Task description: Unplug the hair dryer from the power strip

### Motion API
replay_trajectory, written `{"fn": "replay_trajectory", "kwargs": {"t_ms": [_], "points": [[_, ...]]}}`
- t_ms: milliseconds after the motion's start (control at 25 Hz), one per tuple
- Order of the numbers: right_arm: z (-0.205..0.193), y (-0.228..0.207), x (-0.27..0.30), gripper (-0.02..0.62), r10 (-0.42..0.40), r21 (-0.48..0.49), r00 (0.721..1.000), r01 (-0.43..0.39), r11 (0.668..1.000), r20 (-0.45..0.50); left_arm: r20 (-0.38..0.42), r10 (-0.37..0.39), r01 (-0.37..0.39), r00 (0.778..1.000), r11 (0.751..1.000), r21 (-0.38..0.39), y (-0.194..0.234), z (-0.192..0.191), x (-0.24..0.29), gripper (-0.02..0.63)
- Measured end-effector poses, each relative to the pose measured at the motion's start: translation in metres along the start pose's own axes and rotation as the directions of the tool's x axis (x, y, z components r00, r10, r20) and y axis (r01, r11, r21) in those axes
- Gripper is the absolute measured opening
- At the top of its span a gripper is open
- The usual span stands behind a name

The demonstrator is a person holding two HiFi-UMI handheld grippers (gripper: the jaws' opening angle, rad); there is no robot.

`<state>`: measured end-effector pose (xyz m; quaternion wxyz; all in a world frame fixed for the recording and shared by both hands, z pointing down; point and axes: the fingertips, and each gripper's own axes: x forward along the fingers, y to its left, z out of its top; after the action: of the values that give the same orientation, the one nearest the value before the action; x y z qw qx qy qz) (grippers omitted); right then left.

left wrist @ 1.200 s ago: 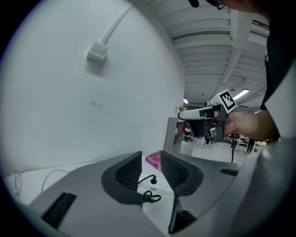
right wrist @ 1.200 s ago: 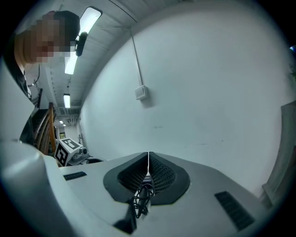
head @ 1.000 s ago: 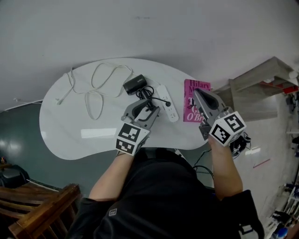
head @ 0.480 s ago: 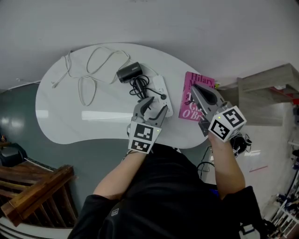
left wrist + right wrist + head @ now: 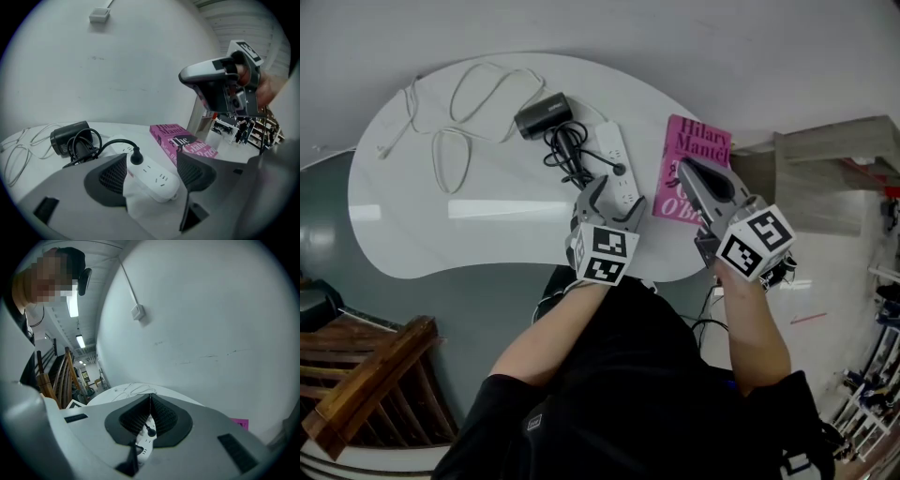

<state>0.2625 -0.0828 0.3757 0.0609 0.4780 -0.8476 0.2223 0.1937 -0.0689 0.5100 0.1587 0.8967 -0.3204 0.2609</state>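
Left tongs (image 5: 617, 197), jaws just been opening, straddling near end of power strip (image 5: 157, 180) on worktop (image 5: 487, 234), right side, not touching. Right tongs (image 5: 150, 398) sitting together, empty. Plug (image 5: 136, 158) looking rigid, snug; strip light, probably sliding; grip plug's body.

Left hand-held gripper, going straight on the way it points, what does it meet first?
Probably the near end of the power strip, ahead between the open jaws of the left hand-held gripper.
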Motion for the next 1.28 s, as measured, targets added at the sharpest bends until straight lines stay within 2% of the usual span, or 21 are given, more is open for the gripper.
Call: {"fn": "replay_trajectory", "kwargs": {"t_ms": [200, 400, 600, 840, 920, 1080, 1280], "points": [[-0.001, -0.002, -0.016, 0.035, -0.03, 0.011, 0.999, 0.03, 0.999, 0.012, -0.04, 0.003, -0.001, 0.999, 0.999, 0.045, -0.014, -0.007, 0.014, 0.333], [0.002, -0.003, -0.034, 0.035, -0.06, 0.03, 0.998, 0.059, 0.998, 0.036, -0.124, -0.003, 0.015, 0.992, 0.996, 0.091, -0.022, -0.031, 0.024, 0.334], [-0.001, -0.005, -0.042, 0.035, -0.072, 0.055, 0.996, 0.069, 0.996, 0.047, -0.141, 0.02, 0.0, 0.99, 0.991, 0.137, -0.02, -0.036, 0.025, 0.336], [-0.003, -0.001, -0.04, 0.035, -0.049, 0.065, 0.997, 0.045, 0.997, 0.059, -0.161, 0.045, -0.018, 0.986, 0.986, 0.166, -0.016, -0.04, 0.022, 0.334], [-0.006, 0.002, -0.037, 0.035, -0.032, 0.065, 0.998, 0.028, 0.997, 0.052, -0.166, 0.048, -0.022, 0.985, 0.987, 0.158, -0.012, -0.046, 0.014, 0.334], [-0.019, 0.016, -0.019, 0.035, 0.029, 0.056, 1.0, -0.029, 0.998, 0.003, -0.184, 0.048, -0.036, 0.982, 0.997, 0.072, 0.0, -0.067, -0.01, 0.33], [-0.041, 0.046, 0.023, 0.035, 0.133, 0.034, 0.988, -0.131, 0.991, -0.083, -0.204, 0.066, -0.06, 0.977, 0.998, 0.037, 0.023, -0.09, -0.039, 0.33]]}}
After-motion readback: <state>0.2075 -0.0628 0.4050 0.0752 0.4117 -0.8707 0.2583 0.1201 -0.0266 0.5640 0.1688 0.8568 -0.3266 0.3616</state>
